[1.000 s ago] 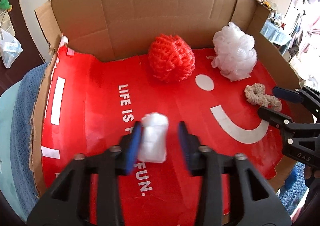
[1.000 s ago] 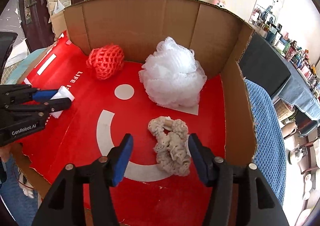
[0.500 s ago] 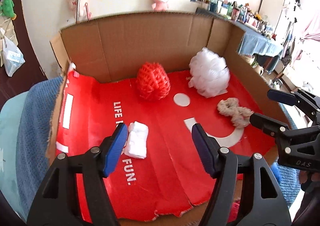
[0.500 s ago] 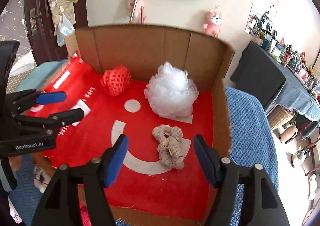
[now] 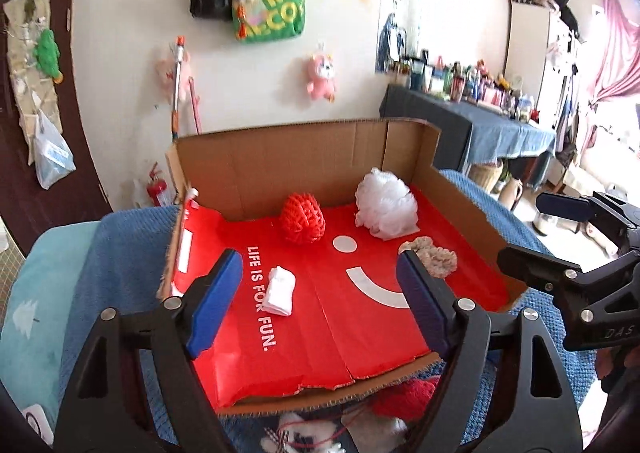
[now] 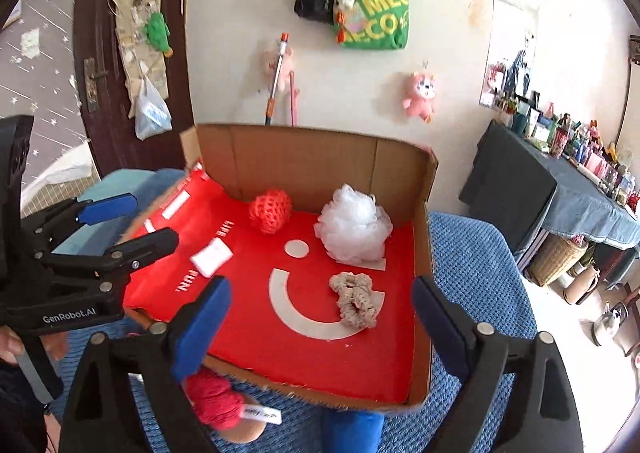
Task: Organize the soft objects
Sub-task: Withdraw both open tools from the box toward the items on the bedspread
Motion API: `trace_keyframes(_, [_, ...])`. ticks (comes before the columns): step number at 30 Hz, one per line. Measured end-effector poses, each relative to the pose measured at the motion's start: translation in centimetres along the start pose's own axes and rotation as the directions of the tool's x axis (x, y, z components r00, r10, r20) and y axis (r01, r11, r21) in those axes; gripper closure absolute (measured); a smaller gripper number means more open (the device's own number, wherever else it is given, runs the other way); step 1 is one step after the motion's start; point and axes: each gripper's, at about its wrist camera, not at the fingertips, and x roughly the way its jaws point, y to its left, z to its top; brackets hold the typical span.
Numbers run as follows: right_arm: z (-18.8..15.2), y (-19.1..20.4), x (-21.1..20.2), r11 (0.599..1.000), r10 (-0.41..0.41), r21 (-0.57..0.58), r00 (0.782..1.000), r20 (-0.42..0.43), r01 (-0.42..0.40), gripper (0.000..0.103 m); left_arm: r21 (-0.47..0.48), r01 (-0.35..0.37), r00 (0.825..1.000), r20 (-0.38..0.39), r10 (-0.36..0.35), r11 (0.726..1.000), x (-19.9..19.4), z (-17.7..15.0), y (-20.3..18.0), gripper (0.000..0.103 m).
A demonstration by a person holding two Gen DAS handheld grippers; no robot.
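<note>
Both grippers' fingers, just spread apart, hover empty above the folded white cloth (image 5: 281, 290) and beige scrunchie (image 6: 354, 299).

One red mesh ball (image 5: 302, 217), one white pouf (image 5: 386, 203), one beige scrunchie (image 6: 354, 299), one folded white cloth (image 5: 281, 291), one cardboard box (image 5: 304, 165).

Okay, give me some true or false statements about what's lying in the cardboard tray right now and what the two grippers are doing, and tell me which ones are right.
1. The left gripper holds the white folded cloth. False: its jaws stand open and empty, and the cloth lies on the red liner.
2. The white mesh puff sits near the tray's back wall. True.
3. The red mesh ball rests on top of the puff. False: they sit apart, side by side.
4. The beige scrunchie lies nearer the camera than the puff. True.
5. The right gripper is open. True.
</note>
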Motion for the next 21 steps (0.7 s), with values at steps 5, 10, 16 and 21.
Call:
trace_keyframes(5, [-1.2, 1.1, -2.6, 1.0, -0.006, -0.015, 0.998, 0.055, 0.007, 0.004, -0.009, -0.022, 0.997, 0.069, 0.023, 1.0, -3.2, -1.2, -0.1, 0.024])
trace_keyframes(10, [-2.9, 2.4, -5.2, 1.0, 0.001, -0.023, 0.994, 0.109, 0.002, 0.001, -0.012, -0.054, 0.987, 0.149, 0.055, 0.998, -6.5, -2.6, -0.4, 0.019])
trace_keyframes(16, [-5.5, 3.6, -7.6, 1.0, 0.005, -0.018, 0.987, 0.159, -0.002, 0.0, -0.009, -0.079, 0.971, 0.226, 0.079, 0.997, -9.8, -5.2, -1.1, 0.014])
trace_keyframes(21, [-8.0, 4.5, -9.0, 1.0, -0.014, -0.006, 0.981, 0.194, 0.016, 0.0, -0.015, -0.09, 0.96, 0.265, 0.091, 0.996, -11.8, -7.7, -1.9, 0.014])
